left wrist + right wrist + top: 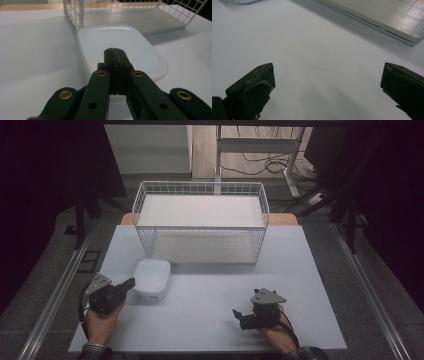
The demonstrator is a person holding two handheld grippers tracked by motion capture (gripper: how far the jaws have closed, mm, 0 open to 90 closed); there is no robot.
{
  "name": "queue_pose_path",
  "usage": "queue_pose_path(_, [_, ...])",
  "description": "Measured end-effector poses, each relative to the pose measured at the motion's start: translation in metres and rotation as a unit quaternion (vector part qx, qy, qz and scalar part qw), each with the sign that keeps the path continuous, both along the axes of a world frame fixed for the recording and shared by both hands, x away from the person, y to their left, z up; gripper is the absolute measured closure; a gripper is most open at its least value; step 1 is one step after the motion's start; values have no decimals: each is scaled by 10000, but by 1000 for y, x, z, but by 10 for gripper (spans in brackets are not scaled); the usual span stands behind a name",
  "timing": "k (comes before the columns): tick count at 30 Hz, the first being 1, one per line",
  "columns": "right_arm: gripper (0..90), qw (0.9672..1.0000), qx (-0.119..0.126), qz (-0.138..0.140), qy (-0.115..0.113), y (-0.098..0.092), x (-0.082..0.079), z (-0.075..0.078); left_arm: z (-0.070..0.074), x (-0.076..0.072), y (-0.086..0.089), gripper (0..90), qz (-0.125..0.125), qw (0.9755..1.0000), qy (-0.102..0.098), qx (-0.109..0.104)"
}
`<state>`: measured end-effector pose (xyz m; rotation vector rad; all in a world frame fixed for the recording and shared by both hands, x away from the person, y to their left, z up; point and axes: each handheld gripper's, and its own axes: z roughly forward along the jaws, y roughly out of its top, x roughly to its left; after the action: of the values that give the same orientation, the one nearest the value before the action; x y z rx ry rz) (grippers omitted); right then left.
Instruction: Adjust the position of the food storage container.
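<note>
A white, rounded rectangular dish [151, 277] lies on the table in front of the wire basket's left corner. My left gripper [131, 284] reaches it from the left, its tips at the dish's near edge. In the left gripper view the left gripper [115, 51] is shut, jaws pressed together with nothing visible between them, hovering over the dish [140, 47]. My right gripper [239, 316] rests near the table's front right, pointing left. There the right gripper [327, 85] is open wide above bare table, and a sliver of the dish [244, 1] shows at the top left.
A white wire basket [200, 187] with a pale floor panel stands at the back middle of the white table [210, 285]; its wires [75, 15] rise just behind the dish, and its base edge [372, 22] crosses ahead of the right gripper. Metal rails flank the table.
</note>
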<state>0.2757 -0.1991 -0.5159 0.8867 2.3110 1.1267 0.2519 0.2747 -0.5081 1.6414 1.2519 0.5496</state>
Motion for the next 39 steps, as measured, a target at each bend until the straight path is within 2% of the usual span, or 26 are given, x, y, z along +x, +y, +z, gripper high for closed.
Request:
queue_pose_path(5, [0, 10000, -18, -10, 24, 0, 0, -1, -4, 4, 9, 900, 215, 9997, 97, 5])
queue_pose_path(9, [0, 10000, -37, -19, 36, 1, 1, -2, -6, 15, 13, 900, 410, 9989, 139, 156])
queue_pose_path(16, [0, 10000, -84, -20, 50, 3, 3, -3, -9, 38, 22, 900, 522, 9983, 229, 73])
queue_pose_path(18, [0, 9999, -82, -40, 70, 4, 4, -4, -9, 44, 21, 900, 497, 9984, 265, 43])
queue_pose_path(22, [0, 9999, -83, -66, 101, 4, 4, -5, -10, 62, 16, 900, 453, 9982, 349, 158])
queue_pose_path(27, [0, 9998, -138, -39, 105, 4, 5, -6, -12, 80, 9, 900, 268, 9981, 510, 222])
queue_pose_path(34, [0, 9998, -141, -29, 137, 5, 5, -6, -12, 88, 4, 900, 147, 9979, 590, 223])
queue_pose_path(39, [0, 9998, -142, -16, 153, 6, 5, -7, -8, 91, -11, 900, -169, 9973, 630, 324])
